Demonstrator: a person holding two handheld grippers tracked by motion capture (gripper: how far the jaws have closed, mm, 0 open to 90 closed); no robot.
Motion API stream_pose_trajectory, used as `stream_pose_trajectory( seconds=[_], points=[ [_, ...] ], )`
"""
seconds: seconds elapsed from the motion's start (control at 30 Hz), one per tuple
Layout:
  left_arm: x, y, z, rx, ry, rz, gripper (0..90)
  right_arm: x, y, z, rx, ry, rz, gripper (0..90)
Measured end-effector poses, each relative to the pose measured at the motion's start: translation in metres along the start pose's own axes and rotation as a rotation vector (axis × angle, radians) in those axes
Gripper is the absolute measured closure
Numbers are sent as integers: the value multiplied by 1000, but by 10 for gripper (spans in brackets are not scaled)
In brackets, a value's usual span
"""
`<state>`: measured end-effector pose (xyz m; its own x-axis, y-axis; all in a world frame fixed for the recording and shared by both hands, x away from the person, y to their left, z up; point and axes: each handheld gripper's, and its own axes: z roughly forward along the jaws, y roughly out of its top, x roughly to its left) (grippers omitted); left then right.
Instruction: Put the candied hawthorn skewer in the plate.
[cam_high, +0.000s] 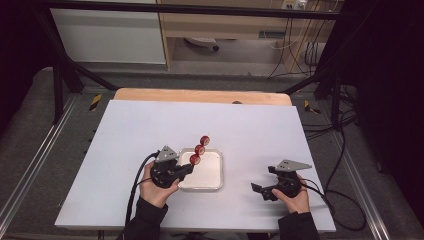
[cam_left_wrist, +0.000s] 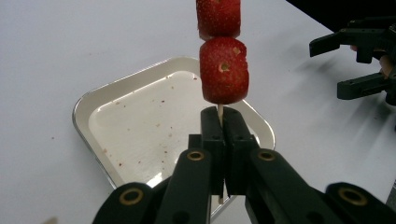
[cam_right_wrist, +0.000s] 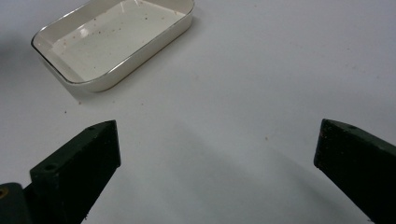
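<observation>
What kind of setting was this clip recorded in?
Probably a lab recording station, not a kitchen: a white table inside a black metal frame, loose cables on the floor, and a bare tray as the prop.

White-topped table with a wooden far edge stands inside a black metal frame on grey floor, with a white cabinet, wooden shelving and trailing cables beyond.

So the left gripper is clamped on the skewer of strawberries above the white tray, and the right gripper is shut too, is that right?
Not quite. The right gripper is open: the right gripper view shows its jaws wide apart over the bare table. The rest holds: the left gripper is clamped on the skewer of strawberries above the white tray.
</observation>
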<state>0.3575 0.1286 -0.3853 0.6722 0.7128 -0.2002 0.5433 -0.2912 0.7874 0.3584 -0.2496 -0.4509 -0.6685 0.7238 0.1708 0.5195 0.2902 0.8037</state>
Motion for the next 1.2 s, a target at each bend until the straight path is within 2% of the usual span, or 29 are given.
stream_pose_trajectory(
  seconds=[0.27,0.6,0.8,0.87,1.2],
  points=[
    [5,5,13,60,6,9,884,0,-3,-3,-1,1,3,10],
    [10,-2,36,172,60,11,883,-1,-5,-6,-14,7,7,11],
    [11,-8,45,238,93,25,883,-1,-6,-6,-12,9,9,11],
    [11,-10,47,255,115,33,883,-2,-6,-6,-12,9,8,11],
    [9,-15,55,316,135,57,883,-2,-6,-5,-9,10,5,11]
  ],
)
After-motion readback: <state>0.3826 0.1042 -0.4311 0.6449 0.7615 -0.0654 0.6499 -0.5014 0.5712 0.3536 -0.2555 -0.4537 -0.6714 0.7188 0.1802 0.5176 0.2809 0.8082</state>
